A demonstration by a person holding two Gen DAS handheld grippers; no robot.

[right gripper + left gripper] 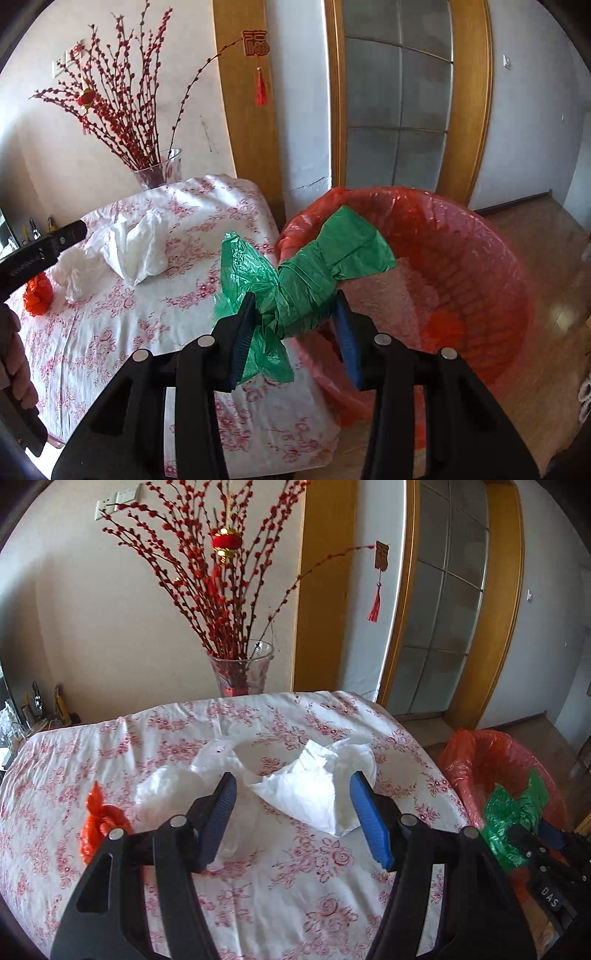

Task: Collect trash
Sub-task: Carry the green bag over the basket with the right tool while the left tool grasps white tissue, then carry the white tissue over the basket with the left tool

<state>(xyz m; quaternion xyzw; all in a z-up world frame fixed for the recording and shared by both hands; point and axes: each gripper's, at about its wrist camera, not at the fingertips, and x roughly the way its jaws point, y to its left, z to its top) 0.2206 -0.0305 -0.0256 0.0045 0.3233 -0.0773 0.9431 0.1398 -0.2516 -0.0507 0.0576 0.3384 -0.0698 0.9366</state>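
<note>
My right gripper (295, 306) is shut on a crumpled green plastic bag (314, 266) and holds it over the near rim of a bin lined with a red bag (461, 258). The green bag (517, 812) and bin (476, 760) also show at the right of the left wrist view. My left gripper (293, 786) is open and empty above the table, just in front of a white tissue (310, 794). A white plastic bag (173, 790) and a knotted red bag (99, 819) lie to its left. The same tissue (136, 247), white bag (77, 273) and red bag (37, 295) show in the right wrist view.
The table wears a white cloth with red flowers (258, 886). A glass vase of red branches (242, 672) stands at its far edge against the wall. A wood-framed glass door (399, 110) is behind the bin, with wooden floor (554, 295) to the right.
</note>
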